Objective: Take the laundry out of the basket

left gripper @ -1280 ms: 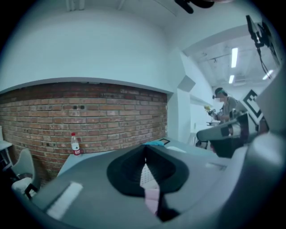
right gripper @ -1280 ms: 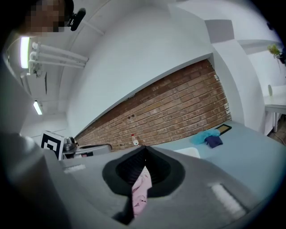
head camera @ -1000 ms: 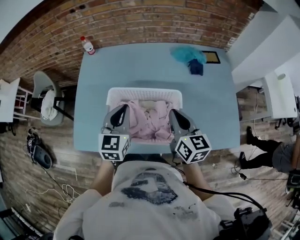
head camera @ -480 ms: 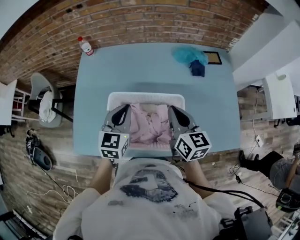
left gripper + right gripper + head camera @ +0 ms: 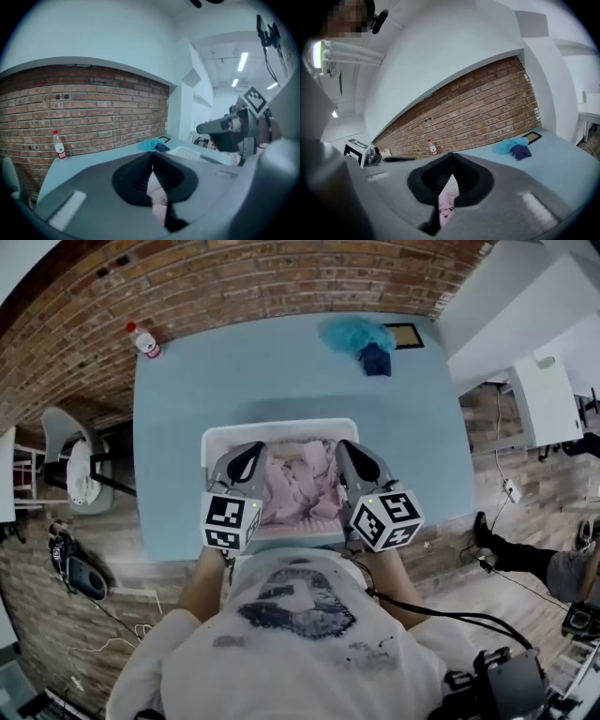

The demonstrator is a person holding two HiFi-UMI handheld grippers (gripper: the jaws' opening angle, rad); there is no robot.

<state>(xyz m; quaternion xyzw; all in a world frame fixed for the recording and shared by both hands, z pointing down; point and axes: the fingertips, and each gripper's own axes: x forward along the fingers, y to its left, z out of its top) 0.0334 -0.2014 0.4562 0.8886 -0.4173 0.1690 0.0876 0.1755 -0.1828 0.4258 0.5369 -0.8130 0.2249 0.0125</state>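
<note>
basket (image 5: 272,427) sitting on blue table (image 5: 281,371) at near edge, long axis running left to right, parallel to brick wall. pink laundry (image 5: 302,486) lying heaped inside. left gripper (image 5: 248,454), right gripper (image 5: 352,451) hovering over near corners, jaws pressing together, gripping nothing, pointing toward wall.

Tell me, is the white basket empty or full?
Not empty: the head view shows pink laundry heaped inside the basket, hiding its bottom.
</note>
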